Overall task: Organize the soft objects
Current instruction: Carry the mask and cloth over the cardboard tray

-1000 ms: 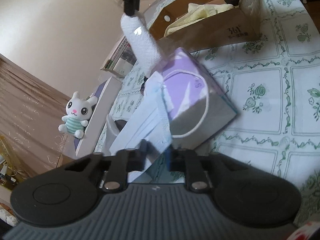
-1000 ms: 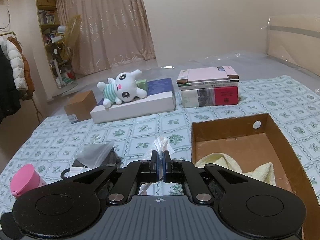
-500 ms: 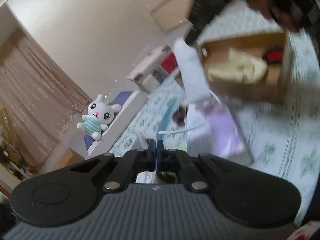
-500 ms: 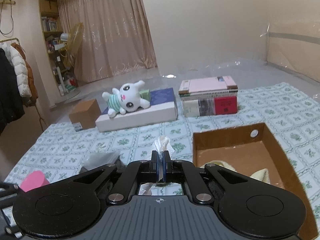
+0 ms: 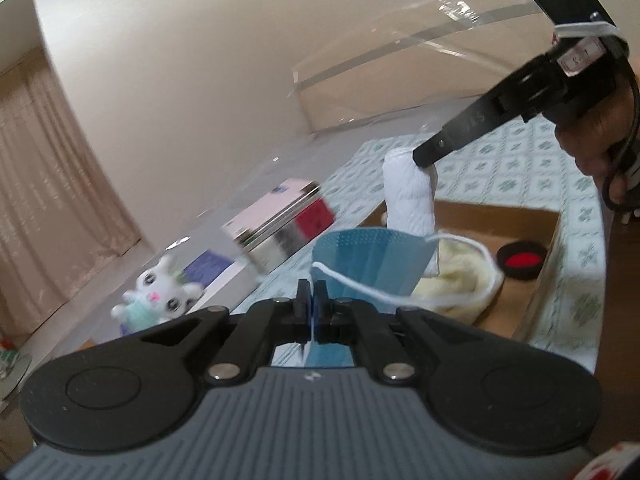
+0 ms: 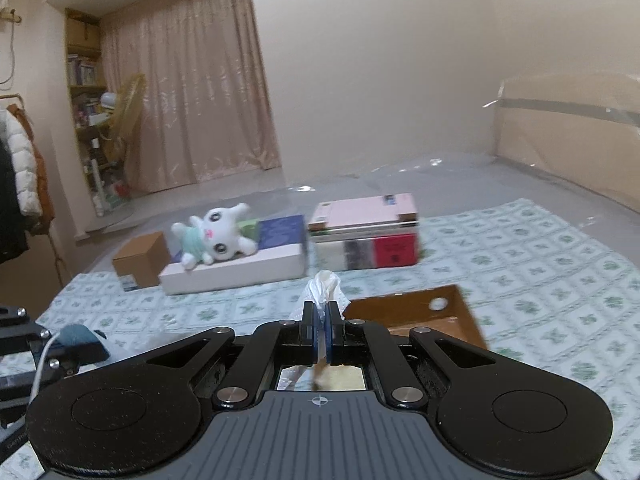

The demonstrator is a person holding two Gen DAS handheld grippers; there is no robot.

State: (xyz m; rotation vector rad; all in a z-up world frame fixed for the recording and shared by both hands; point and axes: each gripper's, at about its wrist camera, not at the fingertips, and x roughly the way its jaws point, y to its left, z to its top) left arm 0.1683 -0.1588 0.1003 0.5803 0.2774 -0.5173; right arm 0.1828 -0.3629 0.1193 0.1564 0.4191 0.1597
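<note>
beige walls [image 6: 380, 60], pink curtain [image 6: 192, 100], bookshelf [image 6: 86, 80]

Right gripper [image 6: 320, 314], lower centre of frame, is clamped on a white tissue [image 6: 322, 286]. Brown cardboard box [image 6: 420, 314] sits right of centre. Plush rabbit [image 6: 216, 236] lies left of centre.

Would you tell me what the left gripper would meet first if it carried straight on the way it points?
Probably the white tissue hanging from the right gripper, just beyond its own blue mask; depth is uncertain.
</note>
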